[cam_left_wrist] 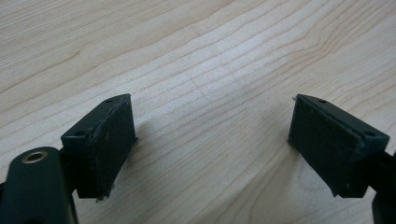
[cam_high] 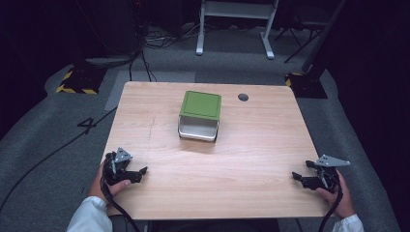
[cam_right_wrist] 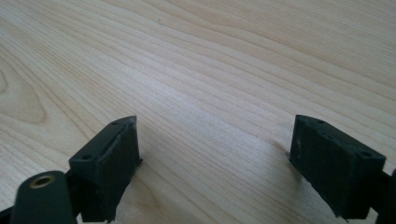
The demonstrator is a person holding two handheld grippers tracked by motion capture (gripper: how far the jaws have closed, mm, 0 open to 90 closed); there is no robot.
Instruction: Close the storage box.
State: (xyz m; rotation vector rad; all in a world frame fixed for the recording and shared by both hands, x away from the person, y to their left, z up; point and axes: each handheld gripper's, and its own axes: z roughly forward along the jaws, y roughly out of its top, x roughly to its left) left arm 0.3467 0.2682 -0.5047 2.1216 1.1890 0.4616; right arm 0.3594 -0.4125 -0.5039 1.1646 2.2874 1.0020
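a: start with the high view. what sits on the table (cam_high: 251, 145)?

b: a light wooden top, and toward its far middle a green box (cam_high: 199, 115) with a green upper face and a pale, whitish front side turned toward the person. just beyond and to the right of it is a small dark round hole (cam_high: 243, 97) in the tabletop.

a: and the hands?

b: the left gripper (cam_high: 138, 172) rests at the near left corner, held in the left hand (cam_high: 110, 186), its jaws pointing right across the wood. the right gripper (cam_high: 297, 177) is at the near right edge in the right hand (cam_high: 341, 193), jaws pointing left. both are well apart from the box, each with a grey three-cornered plate on top.

a: left gripper view?

b: the left gripper (cam_left_wrist: 212, 140) has its two black jaws spread wide, nothing but bare wood grain between them, held low over the table.

a: right gripper view?

b: the same: the right gripper (cam_right_wrist: 215, 154) stands with its jaws parted wide over plain wood, gripping nothing.
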